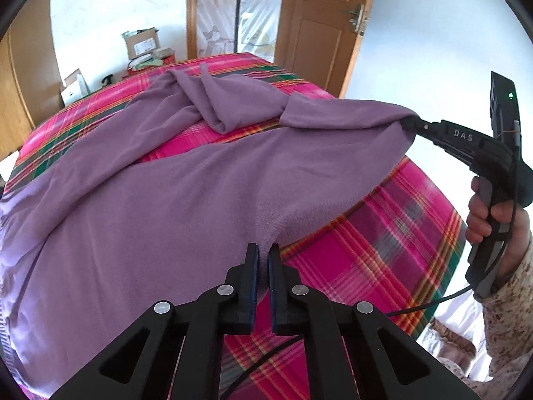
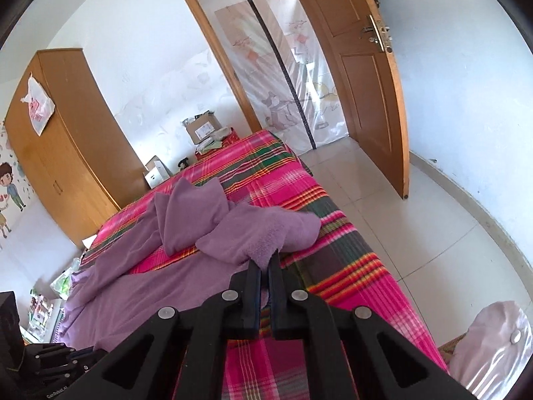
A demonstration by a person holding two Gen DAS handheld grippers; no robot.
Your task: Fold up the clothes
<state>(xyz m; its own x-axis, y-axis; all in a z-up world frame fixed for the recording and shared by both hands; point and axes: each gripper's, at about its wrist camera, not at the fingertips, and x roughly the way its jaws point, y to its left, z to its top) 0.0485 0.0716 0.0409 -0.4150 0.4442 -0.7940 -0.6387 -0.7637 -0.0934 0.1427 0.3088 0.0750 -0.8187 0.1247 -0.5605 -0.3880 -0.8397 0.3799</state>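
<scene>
A purple fleece garment [image 1: 160, 193] lies spread over a bed with a pink plaid cover [image 1: 366, 256]. My left gripper [image 1: 263, 253] is shut on the garment's near edge, and fabric is pinched between its blue pads. My right gripper [image 1: 408, 123] shows at the right of the left wrist view, held by a hand [image 1: 483, 213], and it is shut on a bunched corner lifted off the bed. In the right wrist view the right gripper [image 2: 265, 260] pinches the fuzzy purple garment [image 2: 260, 230]. Folded sleeves lie at the far end.
Cardboard boxes [image 1: 143, 43] stand on the floor beyond the bed. An open wooden door [image 2: 366, 76] and tiled floor [image 2: 416, 233] lie to the right, a wooden wardrobe [image 2: 63, 146] to the left. A pale pillow [image 2: 496, 350] sits at the near right.
</scene>
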